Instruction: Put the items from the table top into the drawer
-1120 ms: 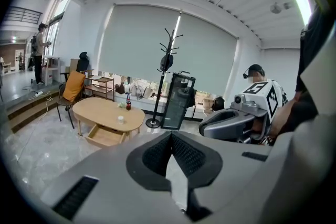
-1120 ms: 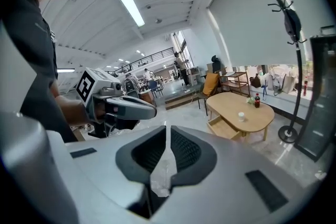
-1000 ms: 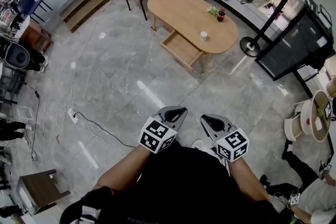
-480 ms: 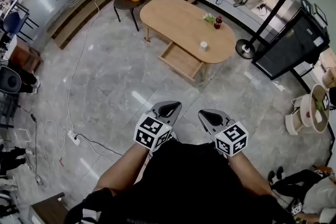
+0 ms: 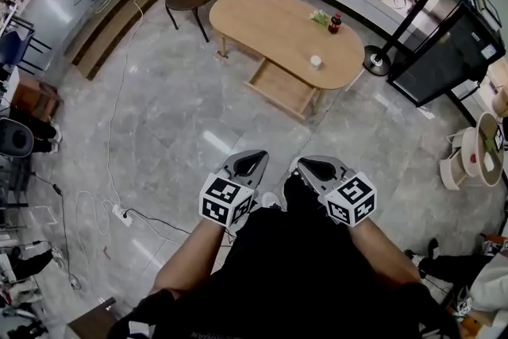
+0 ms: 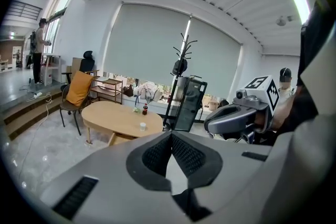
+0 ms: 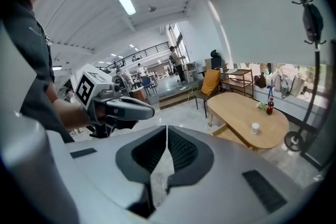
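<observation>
The left forearm (image 5: 186,254) and right forearm (image 5: 375,240) reach forward side by side, close to the body. The left gripper (image 5: 249,163) and right gripper (image 5: 309,168) sit near each other but apart, both pointing away and somewhat downward, with their marker cubes at the near ends. Each gripper's jaws are closed tip to tip, with nothing between them.

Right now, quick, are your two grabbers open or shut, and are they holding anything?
Left gripper: shut, holding nothing.
Right gripper: shut, holding nothing.
</observation>
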Demonstrator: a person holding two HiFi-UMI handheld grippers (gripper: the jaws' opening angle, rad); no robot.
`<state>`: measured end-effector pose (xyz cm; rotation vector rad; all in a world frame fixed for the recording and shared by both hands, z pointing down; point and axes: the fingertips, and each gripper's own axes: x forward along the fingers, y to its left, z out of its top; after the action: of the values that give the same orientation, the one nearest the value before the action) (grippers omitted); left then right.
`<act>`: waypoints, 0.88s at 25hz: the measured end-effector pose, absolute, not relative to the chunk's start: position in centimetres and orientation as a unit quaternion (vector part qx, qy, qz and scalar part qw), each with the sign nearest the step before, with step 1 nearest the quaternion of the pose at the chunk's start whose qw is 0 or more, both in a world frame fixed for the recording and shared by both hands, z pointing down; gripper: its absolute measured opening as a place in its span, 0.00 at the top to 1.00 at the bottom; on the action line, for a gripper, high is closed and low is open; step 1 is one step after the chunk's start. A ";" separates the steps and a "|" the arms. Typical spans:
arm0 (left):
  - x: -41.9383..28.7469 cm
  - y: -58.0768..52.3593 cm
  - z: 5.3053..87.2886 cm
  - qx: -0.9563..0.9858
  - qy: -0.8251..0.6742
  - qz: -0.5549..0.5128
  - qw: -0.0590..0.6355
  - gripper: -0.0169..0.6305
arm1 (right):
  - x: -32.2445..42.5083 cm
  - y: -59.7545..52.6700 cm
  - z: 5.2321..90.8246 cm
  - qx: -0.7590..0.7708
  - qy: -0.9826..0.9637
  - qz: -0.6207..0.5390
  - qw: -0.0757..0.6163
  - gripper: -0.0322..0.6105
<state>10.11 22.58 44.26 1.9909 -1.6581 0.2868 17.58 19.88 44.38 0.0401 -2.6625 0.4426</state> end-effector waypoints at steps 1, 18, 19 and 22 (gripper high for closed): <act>9.5 22.4 44.3 0.733 -0.619 0.104 0.264 0.97 | 16.9 19.5 44.5 0.012 -0.962 0.161 0.219 0.94; -2.2 10.2 43.9 0.715 -0.639 0.129 0.251 0.97 | 4.0 5.2 44.2 0.000 -0.970 0.157 0.185 0.94; -2.6 8.6 43.6 0.719 -0.636 0.131 0.248 0.97 | 3.7 3.8 44.1 0.003 -0.970 0.157 0.184 0.94; -3.1 4.7 43.9 0.726 -0.625 0.138 0.253 0.97 | 3.2 0.1 44.1 0.012 -0.971 0.152 0.186 0.94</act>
<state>-3.07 4.71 43.86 1.9728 -1.6991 0.3739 3.21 0.13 44.06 0.0347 -2.7346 0.4275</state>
